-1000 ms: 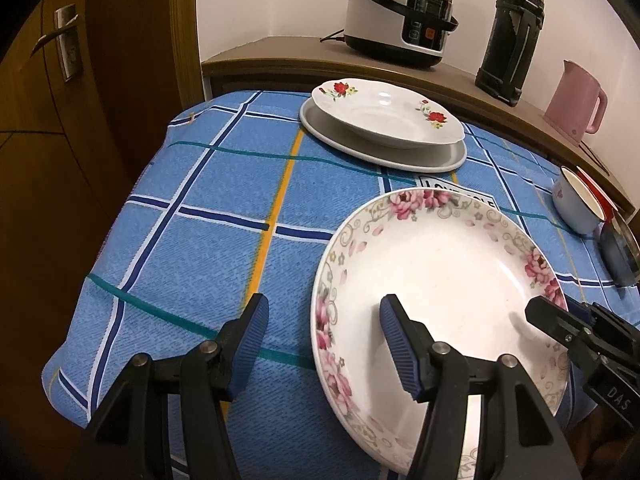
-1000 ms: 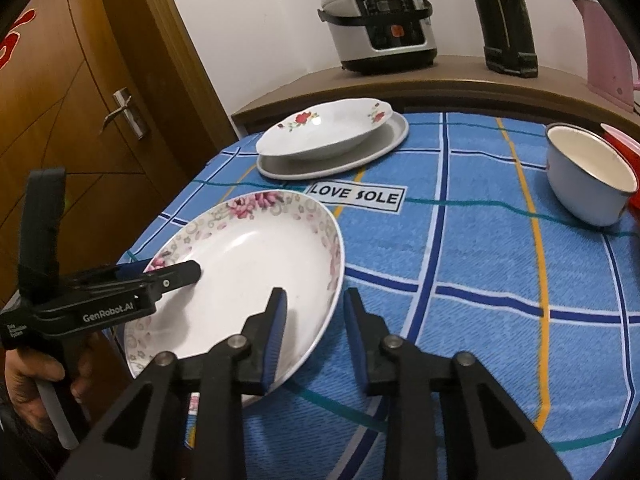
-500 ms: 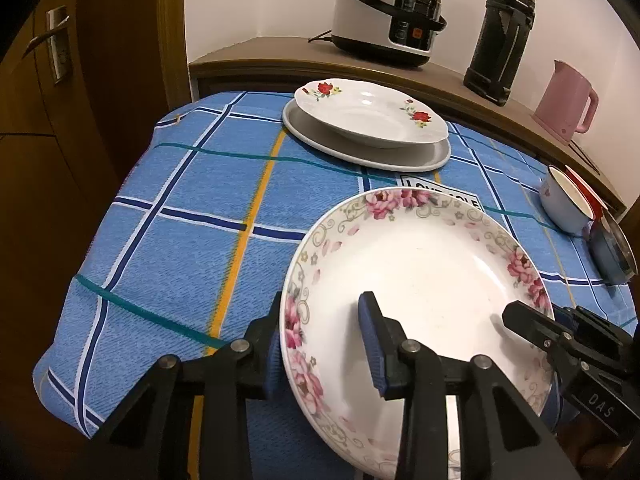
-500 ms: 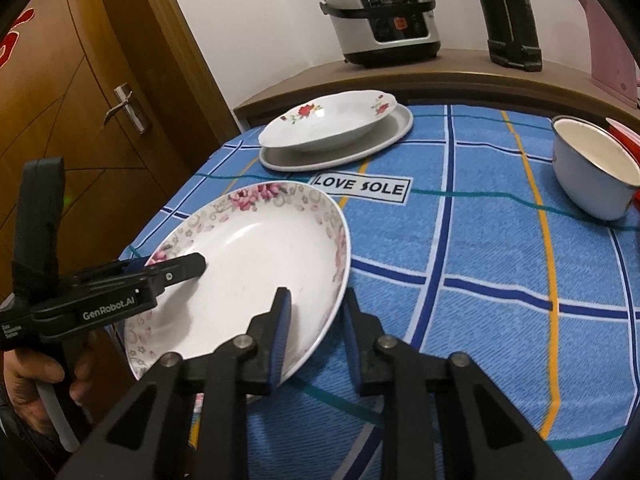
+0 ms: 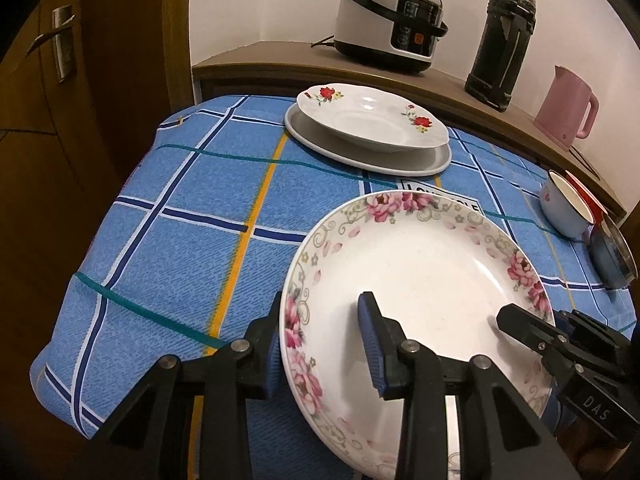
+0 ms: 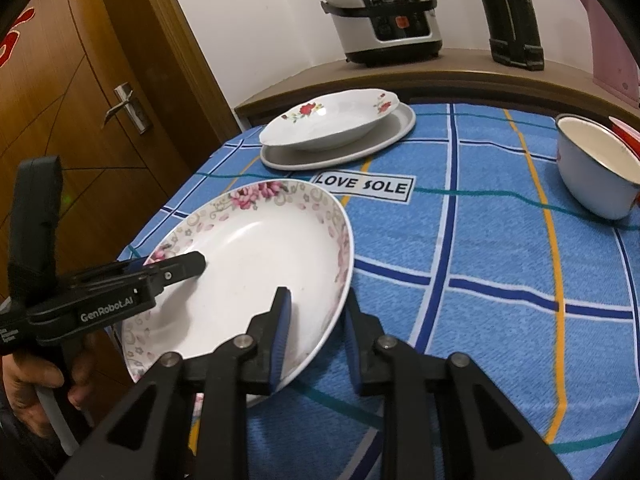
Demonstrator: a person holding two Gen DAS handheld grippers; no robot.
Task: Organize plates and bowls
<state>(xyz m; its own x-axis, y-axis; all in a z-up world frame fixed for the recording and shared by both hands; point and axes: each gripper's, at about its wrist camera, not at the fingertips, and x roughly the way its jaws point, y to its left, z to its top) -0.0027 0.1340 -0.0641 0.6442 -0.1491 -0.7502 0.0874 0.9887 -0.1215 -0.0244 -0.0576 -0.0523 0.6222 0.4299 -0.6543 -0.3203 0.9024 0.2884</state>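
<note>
While both claws are pinching opposite edges of the pink-flowered plate [image 5: 416, 280], the left claw [image 5: 320, 344] is now holding its near-left rim between narrowed blue pads — a second ago it was standing wide, with one finger outside the rim. The right claw [image 6: 316, 332] is keeping its narrow hold on the plate's right rim, as before. That two-sided hold suggests the lift is beginning; the plate looks tilted and possibly just off the bench [image 5: 192, 208], near its front edge. The likely goal is the stack at the far end — a red-rose dish [image 5: 372, 124] sitting in a plain grey plate [image 5: 432, 162]. The held plate is glossy, smooth ceramic, shallow and round, so slippery against the ribbed pads. The bench cloth is a coarse blue weave with stripes. An enamel bowl [image 6: 596, 172] is sitting well apart, to the right.
</note>
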